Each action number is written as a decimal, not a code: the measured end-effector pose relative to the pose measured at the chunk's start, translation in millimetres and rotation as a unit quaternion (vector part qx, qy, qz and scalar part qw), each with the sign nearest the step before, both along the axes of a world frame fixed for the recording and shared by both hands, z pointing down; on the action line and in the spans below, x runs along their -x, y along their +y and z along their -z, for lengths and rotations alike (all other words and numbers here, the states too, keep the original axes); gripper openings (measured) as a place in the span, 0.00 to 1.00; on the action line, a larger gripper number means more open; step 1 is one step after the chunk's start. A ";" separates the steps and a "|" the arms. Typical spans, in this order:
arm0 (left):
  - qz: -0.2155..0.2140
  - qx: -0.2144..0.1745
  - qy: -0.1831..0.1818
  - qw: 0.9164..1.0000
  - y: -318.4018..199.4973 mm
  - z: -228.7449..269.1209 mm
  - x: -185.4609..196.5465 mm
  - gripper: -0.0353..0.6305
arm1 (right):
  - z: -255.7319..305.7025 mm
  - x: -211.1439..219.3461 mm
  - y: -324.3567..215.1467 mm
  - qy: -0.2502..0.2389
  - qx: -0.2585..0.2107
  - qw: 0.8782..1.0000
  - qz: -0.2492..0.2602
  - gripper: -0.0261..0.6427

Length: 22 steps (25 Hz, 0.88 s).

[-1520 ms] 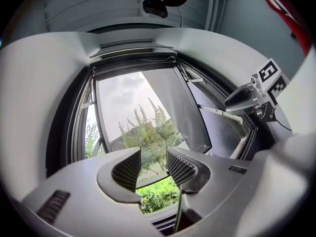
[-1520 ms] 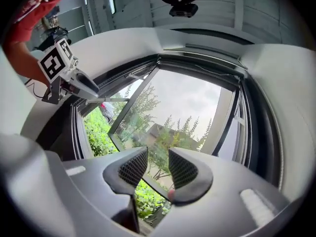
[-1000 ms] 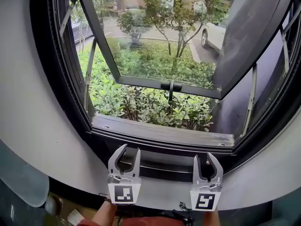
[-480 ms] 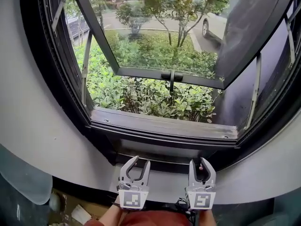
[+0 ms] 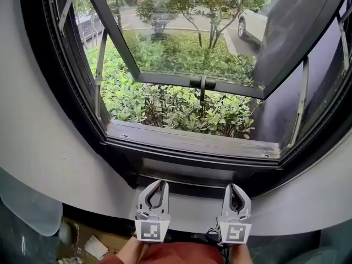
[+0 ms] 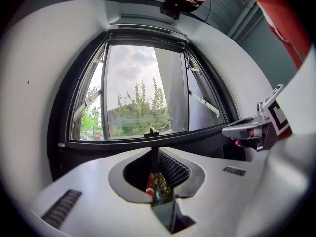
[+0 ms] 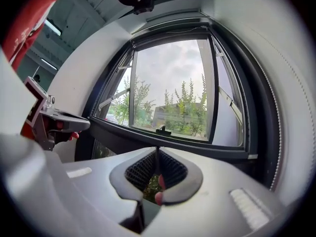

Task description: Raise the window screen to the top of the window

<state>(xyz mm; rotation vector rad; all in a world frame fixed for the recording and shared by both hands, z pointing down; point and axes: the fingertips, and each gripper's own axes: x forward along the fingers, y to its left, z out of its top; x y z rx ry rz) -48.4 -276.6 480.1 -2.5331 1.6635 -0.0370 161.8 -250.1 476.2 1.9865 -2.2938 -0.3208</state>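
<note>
The window screen's dark bottom rail (image 5: 190, 181) lies low in the black frame, under the sill (image 5: 192, 144). My left gripper (image 5: 159, 185) and right gripper (image 5: 234, 187) point level at this rail, side by side. Both pairs of jaws have just been closing. In the left gripper view a thin dark strip stands between the pads of the left gripper (image 6: 157, 154). In the right gripper view the right gripper (image 7: 158, 154) has its pads almost together on a thin dark line. The jaws hide the rest of the rail. No mesh shows in the opening.
The glass sash (image 5: 198, 84) is swung outward on stays, with bushes and a parked car (image 5: 253, 26) beyond. White curved wall (image 5: 49, 147) surrounds the black frame. Cardboard and clutter (image 5: 93, 246) lie on the floor at lower left.
Both grippers have sunk from in front of the sill to the dark rail below it. Their jaws went from wide apart to nearly together.
</note>
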 end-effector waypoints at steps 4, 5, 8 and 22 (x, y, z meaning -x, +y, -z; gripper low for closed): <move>0.011 -0.004 0.003 1.000 -0.9 2.2 5.4 0.06 | 2.1 0.2 1.2 0.003 -0.004 1.000 -0.006 0.06; 0.011 -0.005 0.002 1.000 -1.3 2.8 5.7 0.06 | 2.5 0.3 1.5 0.002 -0.005 1.000 -0.005 0.06; 0.011 -0.005 -0.002 1.000 -2.5 3.4 6.1 0.06 | 2.5 0.2 2.5 0.000 -0.006 1.000 -0.003 0.06; 0.008 -0.013 0.004 1.000 -0.7 8.7 4.6 0.06 | 7.9 0.1 4.4 0.019 0.010 1.000 -0.015 0.06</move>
